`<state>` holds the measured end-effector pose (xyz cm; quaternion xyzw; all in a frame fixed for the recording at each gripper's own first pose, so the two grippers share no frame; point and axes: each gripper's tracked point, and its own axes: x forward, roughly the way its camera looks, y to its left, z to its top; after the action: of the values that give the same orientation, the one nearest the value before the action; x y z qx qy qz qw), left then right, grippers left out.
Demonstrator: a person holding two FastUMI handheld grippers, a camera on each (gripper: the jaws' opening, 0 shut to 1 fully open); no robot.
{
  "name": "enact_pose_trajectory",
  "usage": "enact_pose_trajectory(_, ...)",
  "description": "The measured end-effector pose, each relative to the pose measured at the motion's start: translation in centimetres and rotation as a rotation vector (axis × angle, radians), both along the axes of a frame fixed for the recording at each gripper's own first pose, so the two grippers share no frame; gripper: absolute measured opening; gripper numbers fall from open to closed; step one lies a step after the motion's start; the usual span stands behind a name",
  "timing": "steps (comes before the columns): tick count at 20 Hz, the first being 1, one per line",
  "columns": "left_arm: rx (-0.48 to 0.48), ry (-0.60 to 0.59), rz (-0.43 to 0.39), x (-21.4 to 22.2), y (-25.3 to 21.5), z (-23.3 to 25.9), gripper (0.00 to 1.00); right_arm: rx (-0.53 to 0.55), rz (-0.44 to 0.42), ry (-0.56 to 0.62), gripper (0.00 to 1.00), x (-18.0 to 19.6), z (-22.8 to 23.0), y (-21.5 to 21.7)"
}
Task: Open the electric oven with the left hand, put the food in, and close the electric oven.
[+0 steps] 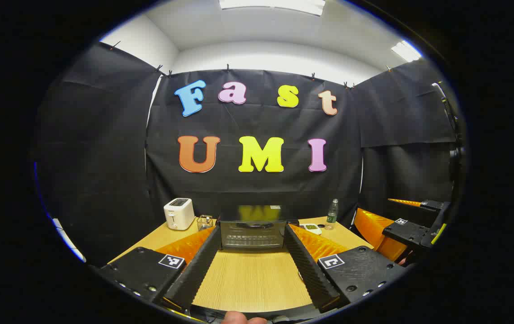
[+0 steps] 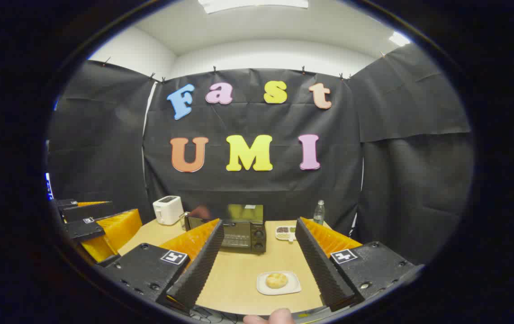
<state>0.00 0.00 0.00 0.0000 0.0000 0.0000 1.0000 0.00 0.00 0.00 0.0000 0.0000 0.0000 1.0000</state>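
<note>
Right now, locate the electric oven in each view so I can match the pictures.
Left gripper view: the electric oven sits dead centre at the table's far edge, framed between that tool's fingers, door shut.
Right gripper view: it stands left of centre, partly behind the near finger.
Shared landmark: the white toaster stands to its left in both.

A white toaster (image 1: 178,213) and a water bottle (image 1: 332,212) stand on the wooden table (image 1: 250,281).

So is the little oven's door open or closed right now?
Closed. The electric oven has its glass door standing flat against the front, and the bun sits out on its plate on the table.
</note>
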Motion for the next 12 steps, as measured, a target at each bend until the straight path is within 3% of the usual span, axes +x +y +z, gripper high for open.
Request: enact_pose_trajectory(12, -0.005, 0.009, 0.011, 0.68, 0.05, -0.07, 0.93, 0.008, -0.020, 0.004, 0.98, 0.26, -0.47, -0.96)
